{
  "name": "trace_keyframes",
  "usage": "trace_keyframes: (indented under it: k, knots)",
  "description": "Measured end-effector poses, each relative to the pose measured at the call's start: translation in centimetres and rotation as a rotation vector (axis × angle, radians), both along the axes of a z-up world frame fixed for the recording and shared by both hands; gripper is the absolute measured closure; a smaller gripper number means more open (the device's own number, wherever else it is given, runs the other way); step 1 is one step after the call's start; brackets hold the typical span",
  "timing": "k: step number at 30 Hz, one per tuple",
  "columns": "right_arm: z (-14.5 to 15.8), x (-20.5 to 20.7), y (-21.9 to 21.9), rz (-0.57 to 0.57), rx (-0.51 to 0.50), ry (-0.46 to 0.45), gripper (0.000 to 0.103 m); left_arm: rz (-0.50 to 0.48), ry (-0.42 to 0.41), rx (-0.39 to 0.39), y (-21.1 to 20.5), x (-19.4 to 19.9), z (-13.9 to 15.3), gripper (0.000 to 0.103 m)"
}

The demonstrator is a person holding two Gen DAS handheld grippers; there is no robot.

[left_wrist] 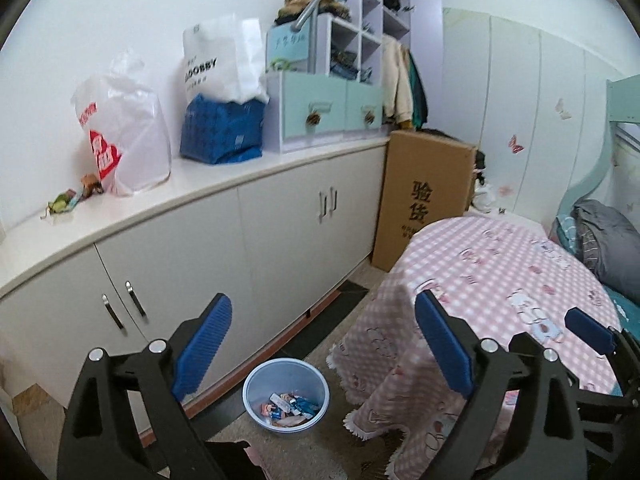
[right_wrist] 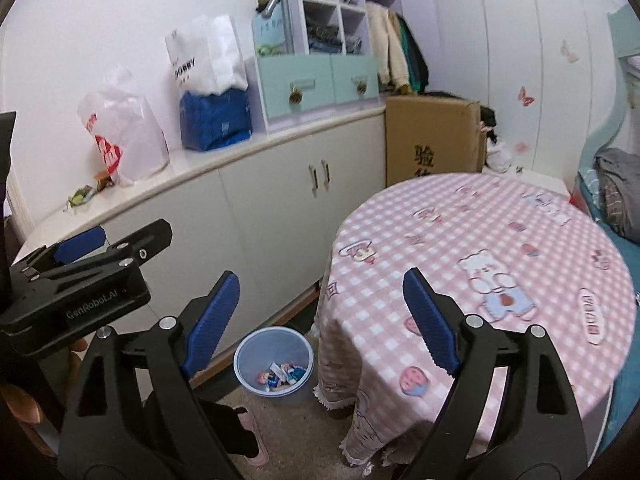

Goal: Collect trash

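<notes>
Bin [left_wrist: 286, 394] on floor, wrappers [left_wrist: 290, 404] in it, between cabinet [left_wrist: 240, 248] left and my clothed table [right_wrist: 480, 264] right. Box [left_wrist: 426, 196] far, behind table. Bags [left_wrist: 128, 132] on counter [left_wrist: 192, 184].

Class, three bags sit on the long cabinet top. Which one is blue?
The blue bag, middle of the row, in front of the tall white printed bag; the plastic bag with red print stands apart.

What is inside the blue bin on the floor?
The blue bin holds a small pile of colourful wrappers at the bottom; anything beneath that pile is covered.
</notes>
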State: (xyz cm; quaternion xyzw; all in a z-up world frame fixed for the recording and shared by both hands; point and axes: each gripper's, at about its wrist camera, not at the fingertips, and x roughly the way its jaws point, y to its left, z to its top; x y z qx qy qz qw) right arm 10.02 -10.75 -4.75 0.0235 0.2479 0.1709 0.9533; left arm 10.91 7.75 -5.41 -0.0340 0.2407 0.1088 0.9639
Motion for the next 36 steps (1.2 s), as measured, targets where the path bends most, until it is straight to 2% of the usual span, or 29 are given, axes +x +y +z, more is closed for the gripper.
trace_keyframes:
  k: [7,19,36]
  knots:
    - [2.7,-3.6,-1.7,-0.034,0.015,-0.059,0.017,-0.028,-0.059,0.025,-1.5,-3.6,2.7,0.011]
    - [6.0,-8.9,-3.1,-0.071,0.012,-0.148,0.016,-0.072,-0.153,0.02,-2.6,-8.4,6.4,0.007]
    - [7.9,-12.6,-3.6,-0.095,-0.003,-0.227,0.015,-0.09,-0.217,0.028,-3.6,-11.5,8.4,0.006]
